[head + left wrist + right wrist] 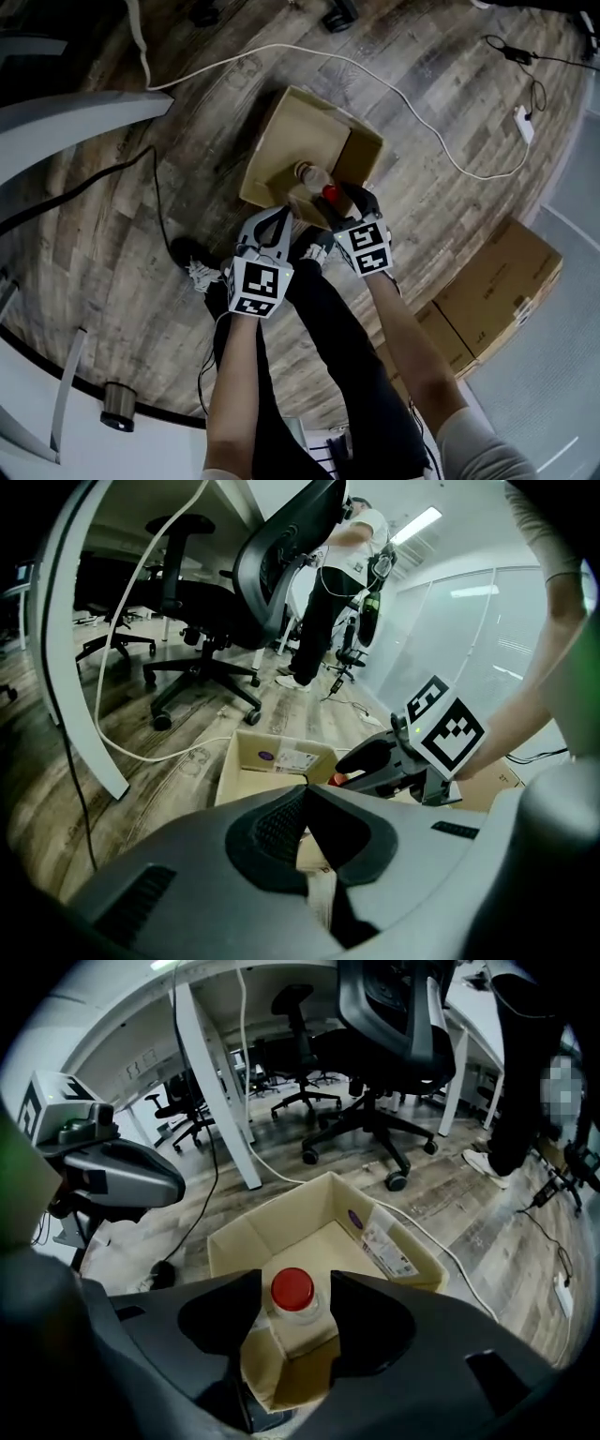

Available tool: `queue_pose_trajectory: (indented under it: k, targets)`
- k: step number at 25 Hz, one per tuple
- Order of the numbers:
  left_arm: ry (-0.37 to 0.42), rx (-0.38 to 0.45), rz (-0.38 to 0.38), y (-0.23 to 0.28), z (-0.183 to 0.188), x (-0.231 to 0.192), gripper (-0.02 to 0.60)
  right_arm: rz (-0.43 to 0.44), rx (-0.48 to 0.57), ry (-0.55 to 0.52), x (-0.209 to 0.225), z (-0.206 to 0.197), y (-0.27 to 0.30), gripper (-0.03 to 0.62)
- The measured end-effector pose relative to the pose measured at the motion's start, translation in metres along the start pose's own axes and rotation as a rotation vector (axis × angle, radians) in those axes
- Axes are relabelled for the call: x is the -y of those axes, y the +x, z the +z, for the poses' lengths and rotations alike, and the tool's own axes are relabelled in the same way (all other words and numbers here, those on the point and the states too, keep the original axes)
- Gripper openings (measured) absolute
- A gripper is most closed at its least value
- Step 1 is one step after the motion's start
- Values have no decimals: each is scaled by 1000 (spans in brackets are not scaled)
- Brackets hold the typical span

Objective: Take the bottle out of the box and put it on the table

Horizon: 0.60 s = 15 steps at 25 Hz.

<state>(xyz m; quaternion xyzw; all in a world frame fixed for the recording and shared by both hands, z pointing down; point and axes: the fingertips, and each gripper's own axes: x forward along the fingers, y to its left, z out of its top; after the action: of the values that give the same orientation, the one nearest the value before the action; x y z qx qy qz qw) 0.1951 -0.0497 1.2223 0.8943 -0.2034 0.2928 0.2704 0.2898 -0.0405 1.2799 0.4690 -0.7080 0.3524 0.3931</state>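
Task's thing: a clear plastic bottle with a round red screw cap (pixel 292 1291) is being kept upright in the near corner of an open brown cardboard box (pixel 298 141), hemmed in closely by the cardboard walls there.
Carrier: the box is being borne by the grey wood-plank floor (pixel 422 131), not by the white desk (pixel 212 1101) standing beyond it.
Right claw (pixel 294 1281): its jaws are being held wide apart, pointed steeply down, one on each side of the red cap; no pad is being pressed on the bottle yet.
Left claw (pixel 305 789): its tips are being held together at the box's near edge, with a strip of cardboard showing between the jaws, so the box wall is judged to be pinched and steadied.
Handling: the bottle is being judged stiff at the cap and neck but thin and yielding in the body, smooth and rounded, so likely to slip; its fill, and so its weight, cannot be told.
Where to take hold: the cap or the neck just under it is being judged the best place, since only that part is standing clear of the cardboard.
Risk: the light box is likely to be dragged upward unless it is being held down.
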Motion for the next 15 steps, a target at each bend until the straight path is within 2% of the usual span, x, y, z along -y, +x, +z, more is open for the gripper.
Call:
queue_pose_trajectory:
  k: [5,6,7,12,15]
  targets:
    - [-20,13,15,1,-15,-1,14,31,-33,-87,-8,-3,19,258]
    - [-22,15,18,1,-17,-2,14,19,-37,-103,-6,-3,21,241]
    - [-25,18,22,1,-19,-3,14,6,-37,-116,-5,-2,23,196]
    - [-36,33,36,-1,-23,-11,14,-9,-48,-161,-7,-2,26,186]
    - [-21,46,32,-8,-12,-12,14,-14,-47,-156,-12,-2,19,183]
